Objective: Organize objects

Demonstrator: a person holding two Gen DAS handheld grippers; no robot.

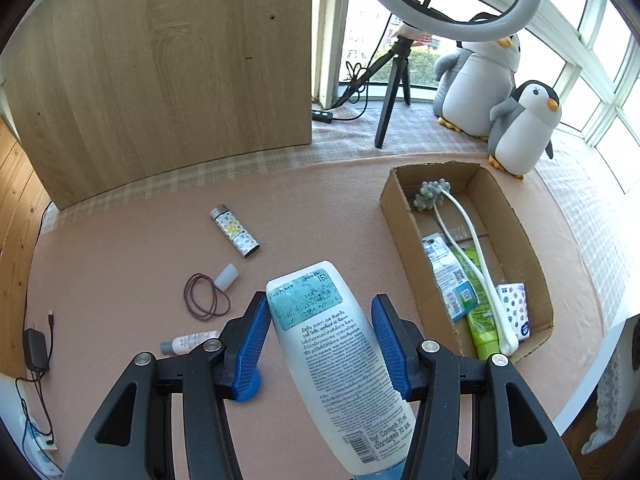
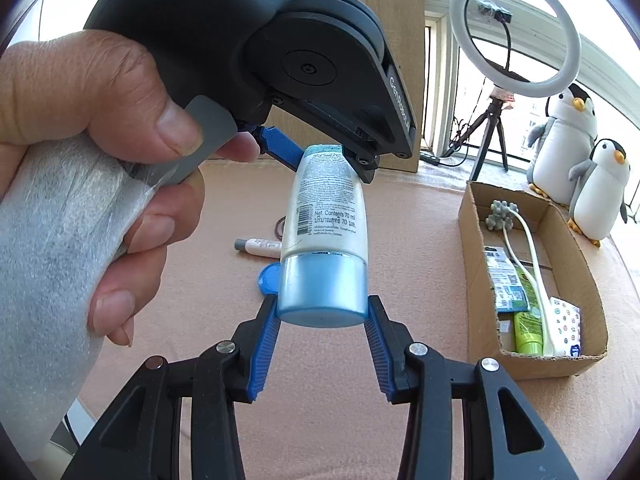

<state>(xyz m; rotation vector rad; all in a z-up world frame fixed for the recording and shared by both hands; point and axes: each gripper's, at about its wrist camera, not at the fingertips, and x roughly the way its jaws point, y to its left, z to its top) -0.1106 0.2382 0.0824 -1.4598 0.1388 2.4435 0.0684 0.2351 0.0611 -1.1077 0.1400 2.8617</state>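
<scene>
Risk of dropping: the lotion tube is hanging in the air above the pink surface, seemingly mid hand-over; judging from the views, if the left gripper lets go before the right one has closed, the tube is likely to fall and knock the blue lid or the small pink bottle below it.
Risk of slipping: the right gripper is meeting only the smooth, rounded blue cap, so a weak or off-centre squeeze may be letting the tube swing or twist out.
Left fingers: they are standing moderately apart, the blue pads flanking the tube's flat crimped end; the left pad is touching, while contact on the other side cannot be told from the left wrist view.
Right fingers: they are spread wide, with the pads just at the sides of the cap; whether they are pressing on it cannot be told.
Tube position: it is lying along the left fingers, cap toward that camera, and cap-first between the right fingertips.
Destination: the cardboard box, already holding several items, is sitting well apart to the right.
</scene>
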